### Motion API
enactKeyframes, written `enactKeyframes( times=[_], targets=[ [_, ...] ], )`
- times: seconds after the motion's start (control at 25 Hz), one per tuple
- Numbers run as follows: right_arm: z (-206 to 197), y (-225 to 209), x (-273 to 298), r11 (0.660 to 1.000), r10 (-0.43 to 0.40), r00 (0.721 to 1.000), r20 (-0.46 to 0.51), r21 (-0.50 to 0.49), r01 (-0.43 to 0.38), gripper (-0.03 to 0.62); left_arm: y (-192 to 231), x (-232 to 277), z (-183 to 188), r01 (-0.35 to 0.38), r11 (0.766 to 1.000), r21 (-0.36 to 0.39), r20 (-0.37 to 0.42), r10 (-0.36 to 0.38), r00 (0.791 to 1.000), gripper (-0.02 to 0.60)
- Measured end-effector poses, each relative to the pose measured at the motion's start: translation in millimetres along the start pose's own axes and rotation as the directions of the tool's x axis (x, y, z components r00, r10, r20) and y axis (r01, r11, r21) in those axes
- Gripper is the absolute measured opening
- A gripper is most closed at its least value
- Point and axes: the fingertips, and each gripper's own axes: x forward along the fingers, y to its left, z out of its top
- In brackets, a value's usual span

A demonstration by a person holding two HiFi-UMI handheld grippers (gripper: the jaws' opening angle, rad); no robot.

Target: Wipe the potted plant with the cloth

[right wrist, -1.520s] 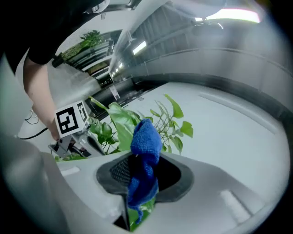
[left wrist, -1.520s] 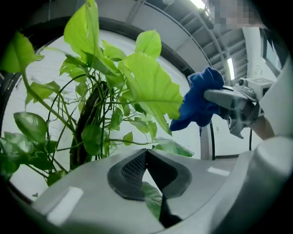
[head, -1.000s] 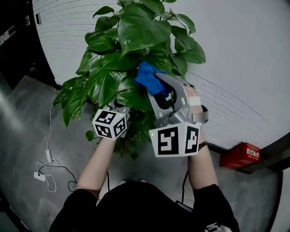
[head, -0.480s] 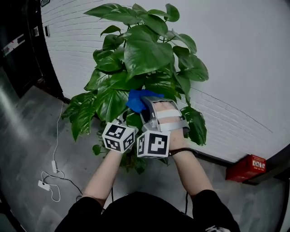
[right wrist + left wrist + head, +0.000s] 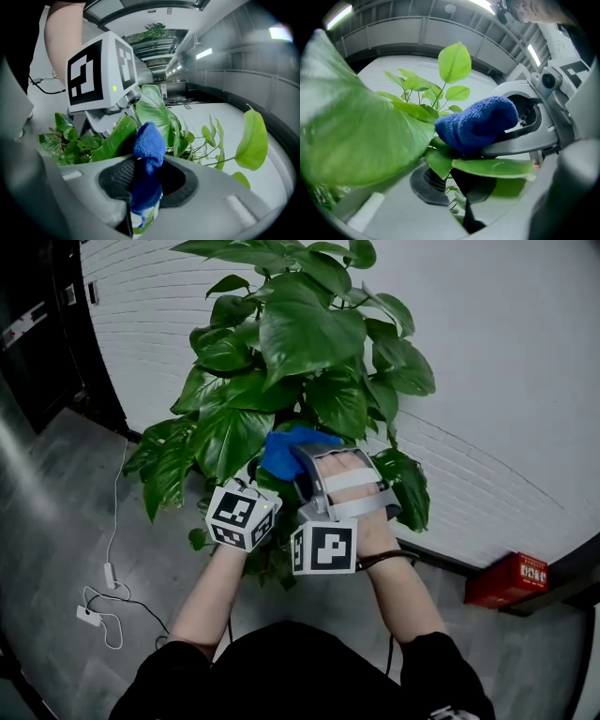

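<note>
The potted plant (image 5: 305, 334) fills the middle of the head view with broad green leaves. My right gripper (image 5: 302, 463) is shut on a blue cloth (image 5: 284, 452) and holds it low in the foliage. The cloth (image 5: 476, 124) rests on top of a long leaf (image 5: 494, 167) in the left gripper view. That leaf runs into my left gripper (image 5: 454, 182), whose jaws are shut on it. In the right gripper view the cloth (image 5: 149, 140) stands up between the right gripper (image 5: 147, 190) jaws, with the left gripper's marker cube (image 5: 101, 70) close behind. The pot is hidden by leaves.
A white brick wall (image 5: 487, 381) runs behind the plant. A red box (image 5: 518, 575) sits at the wall's foot on the right. A white cable with an adapter (image 5: 92, 613) lies on the grey floor at left. A dark doorway (image 5: 37, 343) is at far left.
The right gripper has come down with the cloth from the upper leaves to a lower leaf and has rolled. The left gripper has stayed in place, rolling slightly.
</note>
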Motion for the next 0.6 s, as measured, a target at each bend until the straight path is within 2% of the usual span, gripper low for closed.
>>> enactKeyframes(
  times=[0.12, 0.2, 0.6],
  targets=[
    [1, 7, -5, 1.0, 0.004, 1.0, 0.004, -0.008, -0.004, 0.106, -1, -2, -2, 0.0, 0.999, 0.033, -0.012, 0.001, 1.0, 0.002],
    [2, 11, -8, 1.0, 0.004, 1.0, 0.01, -0.002, -0.004, 0.106, -1, -3, -3, 0.002, 1.0, 0.029, -0.016, -0.002, 1.0, 0.002],
    [5, 29, -27, 0.998, -0.011, 0.999, 0.034, 0.06, 0.009, 0.106, 4, -12, -10, -0.001, 0.997, -0.081, -0.014, 0.0, 1.0, 0.002]
  ],
)
